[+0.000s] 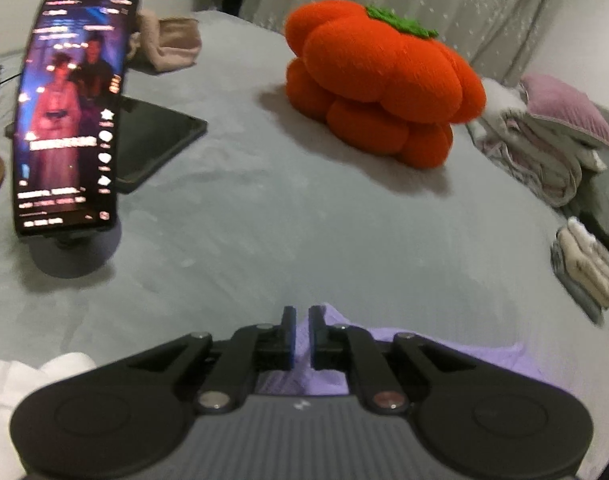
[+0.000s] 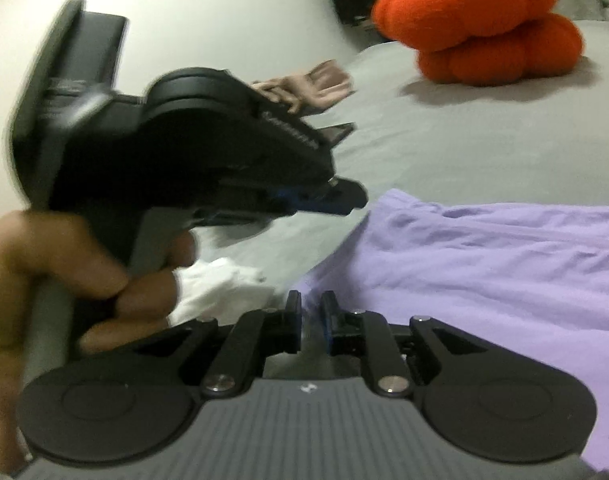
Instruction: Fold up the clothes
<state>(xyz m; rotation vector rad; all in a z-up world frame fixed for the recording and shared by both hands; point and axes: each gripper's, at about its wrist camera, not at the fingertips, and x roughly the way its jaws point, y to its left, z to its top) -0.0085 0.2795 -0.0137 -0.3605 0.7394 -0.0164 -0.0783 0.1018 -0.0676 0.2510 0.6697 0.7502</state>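
A lilac garment (image 2: 484,272) lies spread flat on the grey bed sheet (image 2: 444,148). My right gripper (image 2: 312,312) hovers at its near left edge, jaws a narrow gap apart with nothing pinched between them. In the right wrist view my left gripper (image 2: 340,200), held by a hand (image 2: 64,280), floats just left of the garment's far corner with no cloth hanging from it. In the left wrist view its own jaws (image 1: 302,320) stand a slit apart above the lilac garment (image 1: 444,360), which shows through the gap.
A white cloth (image 2: 220,288) lies crumpled left of the garment. A lit phone on a stand (image 1: 68,112) and a dark tablet (image 1: 156,144) stand at the left. An orange pumpkin plush (image 1: 376,80), a beige cloth (image 1: 172,44) and folded stacks (image 1: 544,148) sit farther back.
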